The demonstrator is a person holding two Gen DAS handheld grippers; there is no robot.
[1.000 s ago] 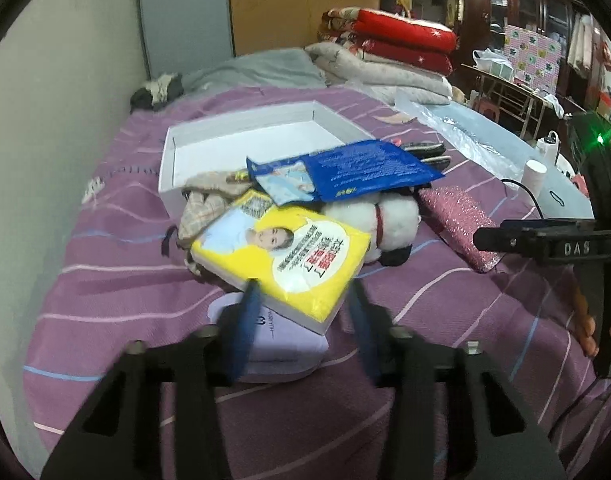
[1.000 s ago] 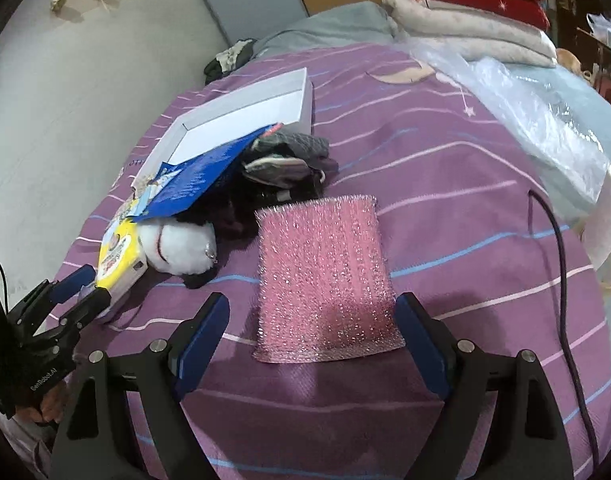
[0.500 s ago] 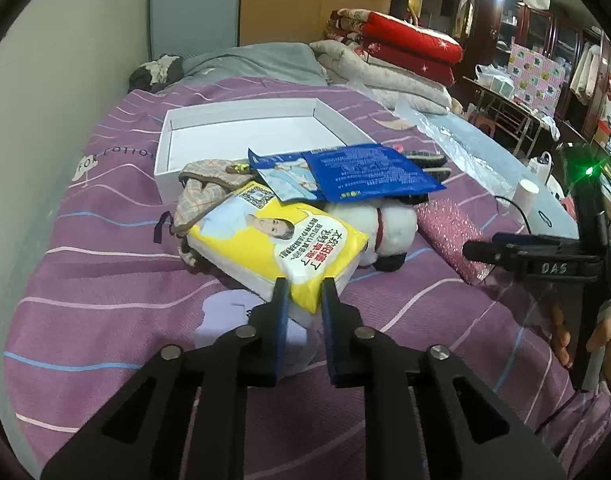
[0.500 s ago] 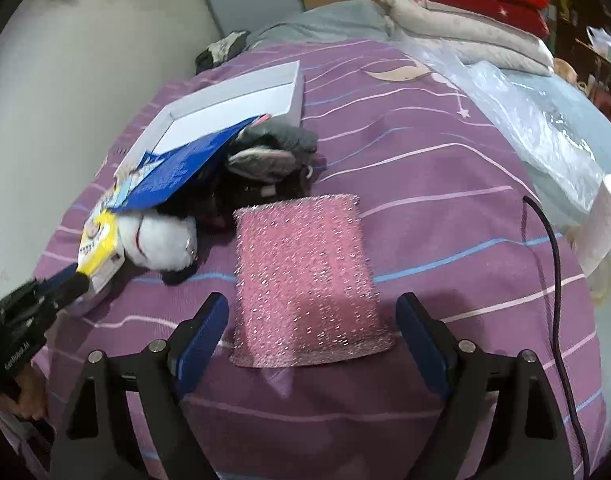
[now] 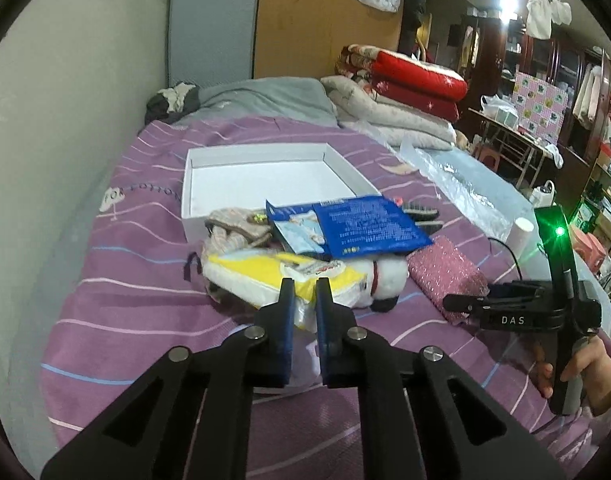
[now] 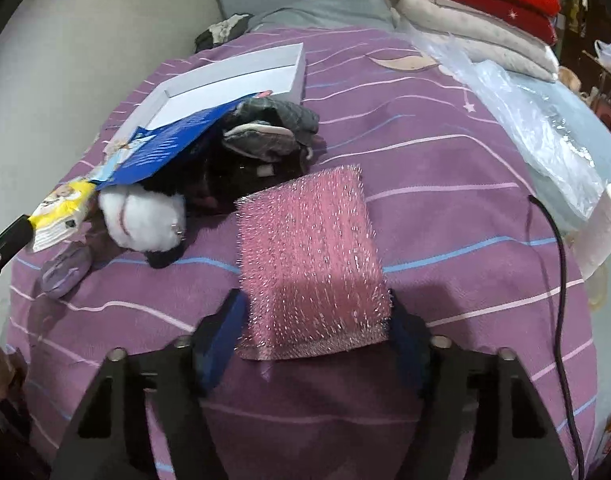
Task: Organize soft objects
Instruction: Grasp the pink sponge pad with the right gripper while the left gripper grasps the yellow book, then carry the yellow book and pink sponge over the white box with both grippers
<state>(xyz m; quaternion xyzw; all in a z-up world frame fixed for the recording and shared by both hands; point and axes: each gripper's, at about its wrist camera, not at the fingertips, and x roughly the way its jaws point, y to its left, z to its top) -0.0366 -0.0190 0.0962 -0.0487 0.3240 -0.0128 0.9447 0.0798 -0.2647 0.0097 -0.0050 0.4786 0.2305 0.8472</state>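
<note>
The yellow tissue pack (image 5: pixel 265 272) lies at the front of a pile on the purple bed, tilted up at its near corner. My left gripper (image 5: pixel 304 286) has its jaws closing, and the pads pinch that corner. A pink glittery scrub pad (image 6: pixel 309 248) lies flat to the right of the pile. My right gripper (image 6: pixel 315 312) is closing around it, and its pads meet the pad's two side edges. A white plush toy (image 5: pixel 385 280), a blue packet (image 5: pixel 365 228) and a beige knitted cloth (image 5: pixel 233 228) make up the pile. Behind them stands an open white box (image 5: pixel 257 151).
Dark grey padded items (image 6: pixel 273 128) sit under the blue packet. A lilac object (image 6: pixel 65 268) lies beside the plush. A clear plastic sheet (image 6: pixel 525 112), a white roll (image 6: pixel 601 232) and a black cable (image 6: pixel 561 260) are at the right. Folded quilts (image 5: pixel 417 84) are stacked behind; a wall runs along the left.
My left jaws went from wide open to pinched on the yellow pack's corner, which has risen off the lilac object. My right jaws narrowed from well outside the pink pad onto its sides.
</note>
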